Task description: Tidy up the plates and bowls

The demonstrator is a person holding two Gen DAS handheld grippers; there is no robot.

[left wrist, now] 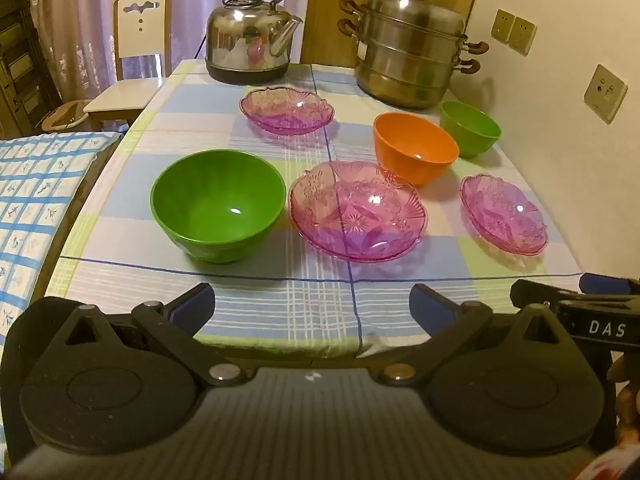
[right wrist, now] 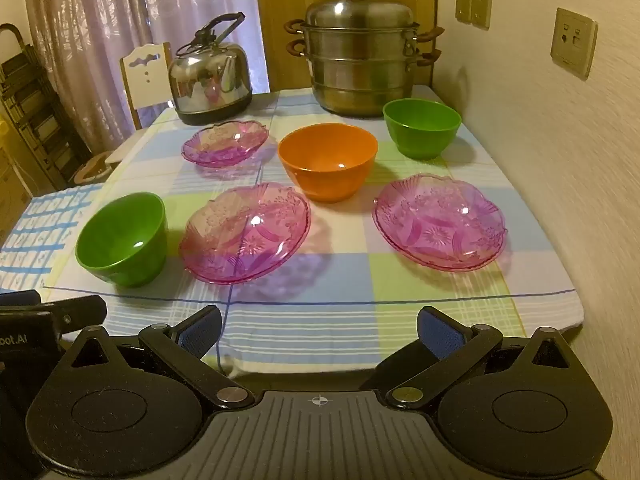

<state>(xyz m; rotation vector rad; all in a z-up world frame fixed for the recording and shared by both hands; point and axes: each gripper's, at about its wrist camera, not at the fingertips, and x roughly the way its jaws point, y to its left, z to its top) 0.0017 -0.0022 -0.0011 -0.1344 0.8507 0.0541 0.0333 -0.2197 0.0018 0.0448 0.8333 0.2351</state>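
Observation:
Three pink glass plates lie on the checked tablecloth: a middle one [left wrist: 358,210] [right wrist: 245,233], a right one [left wrist: 503,214] [right wrist: 439,222] and a far one [left wrist: 286,109] [right wrist: 225,143]. A near green bowl [left wrist: 218,204] [right wrist: 123,239] stands left of the middle plate. An orange bowl [left wrist: 415,147] [right wrist: 328,161] and a far green bowl [left wrist: 470,128] [right wrist: 421,127] stand behind. My left gripper [left wrist: 312,306] and right gripper [right wrist: 319,330] are both open and empty, at the table's near edge, apart from everything.
A steel kettle [left wrist: 250,40] [right wrist: 210,76] and a stacked steel steamer pot [left wrist: 412,50] [right wrist: 360,54] stand at the table's far end. A wall with sockets [right wrist: 573,42] runs along the right. A chair [left wrist: 138,60] stands far left. A blue checked cloth [left wrist: 36,208] lies left.

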